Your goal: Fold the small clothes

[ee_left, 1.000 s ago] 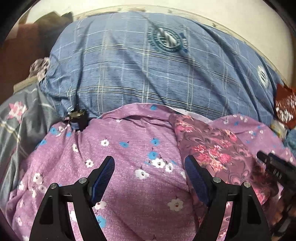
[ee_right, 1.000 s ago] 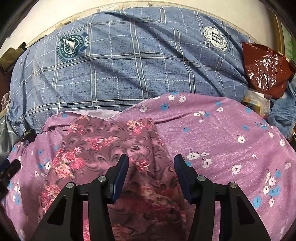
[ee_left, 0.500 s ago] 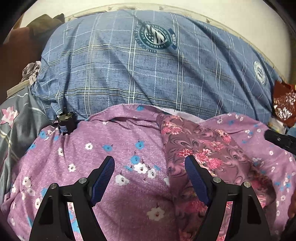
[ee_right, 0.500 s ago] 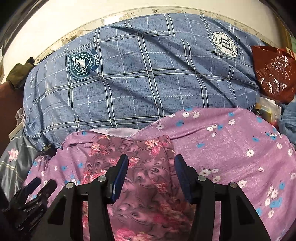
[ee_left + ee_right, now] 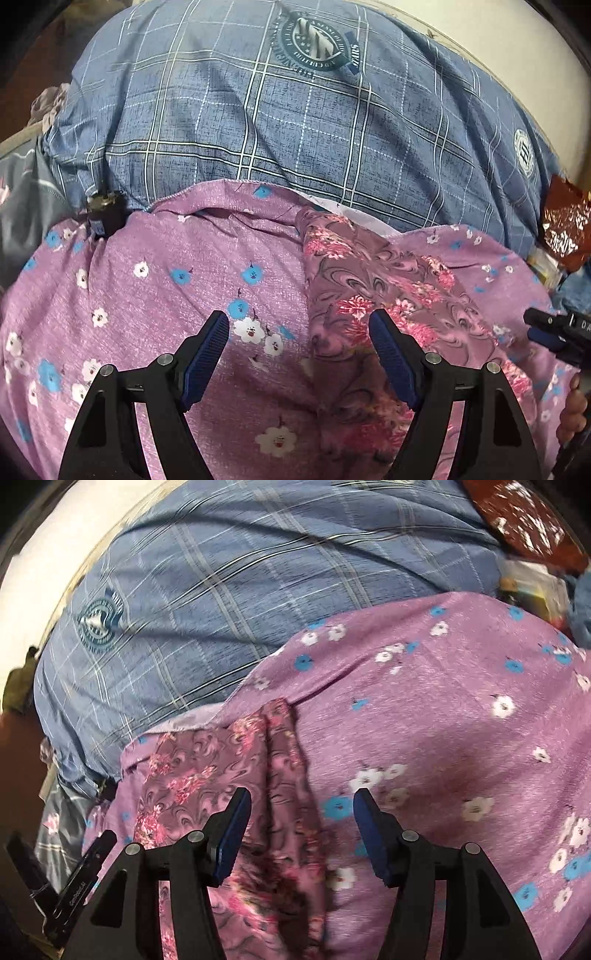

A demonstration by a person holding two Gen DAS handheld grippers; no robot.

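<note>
So not much folding is done yet, judging by how things lie. The small garment (image 5: 373, 291), a mauve piece with a pink floral swirl print, is spread on a purple flowered sheet (image 5: 166, 295) on what looks like a bed, just below a big blue checked pillow (image 5: 295, 129). In the right wrist view it is seen bunched into a lengthwise ridge along its right edge, with creases all over, so at most a rough first fold can be claimed, and even that is only a guess. The left gripper (image 5: 299, 343) is held wide open above the spot where the garment's left edge meets the sheet; nothing is pinched between its blue pads. The right gripper (image 5: 301, 823) is also empty: its jaws have just been opening, and the garment's ridge is seen in the gap beneath them, but no cloth is pressed by the pads. That view is blurred, so finer detail can't be made out. A small dark object (image 5: 105, 218) is tucked at the pillow's lower left, and a red crinkly bag (image 5: 565, 221) is seen off to the right. Still left, as far as can be judged: the cloth needs to be gripped at an edge, flattened, and properly folded over.
</note>
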